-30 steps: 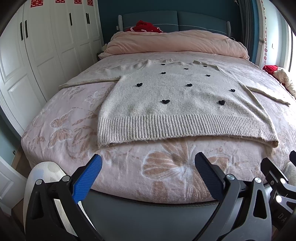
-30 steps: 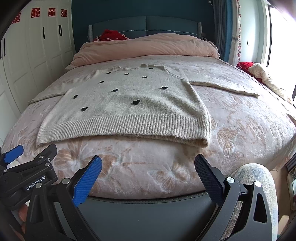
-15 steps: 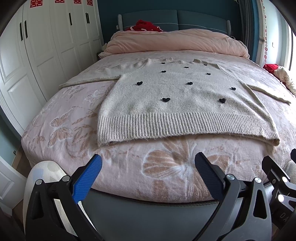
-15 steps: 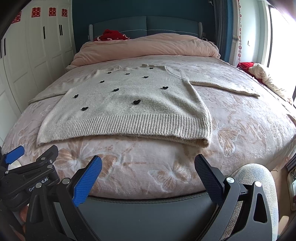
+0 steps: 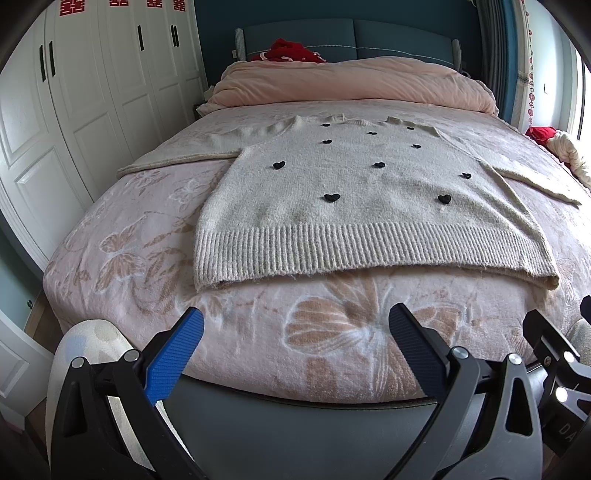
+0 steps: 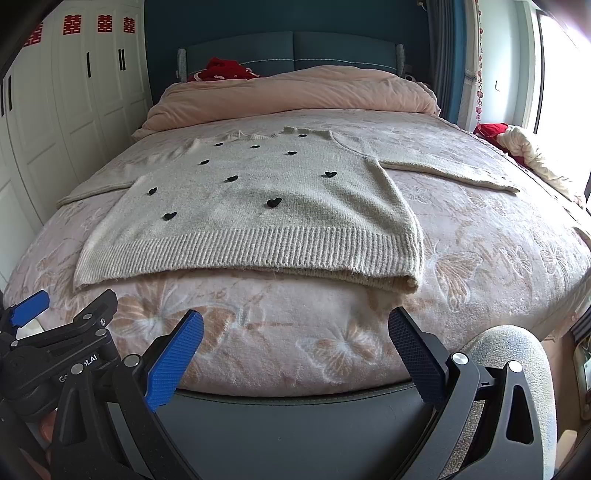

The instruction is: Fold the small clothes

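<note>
Bedroom. Bed [image 5: 155,280] fills the middle, covered by a pink blanket with a butterfly print. Rolled pink duvet [image 5: 351,83] lies across the head end, against a dark teal padded headboard [image 5: 369,35]. Wall behind is deep teal. White panelled wardrobe [image 5: 74,103] lines the left side, black handles, red paper cutouts [image 5: 72,6] on the door tops. Window [image 6: 554,66] at right, strong daylight. A strip of wood floor [image 5: 40,325] shows at lower left.

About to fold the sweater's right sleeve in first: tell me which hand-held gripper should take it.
Right. The right hand-held gripper is open, and the sweater stretches that sleeve toward its side; the left hand-held gripper faces the opposite hem corner.
</note>
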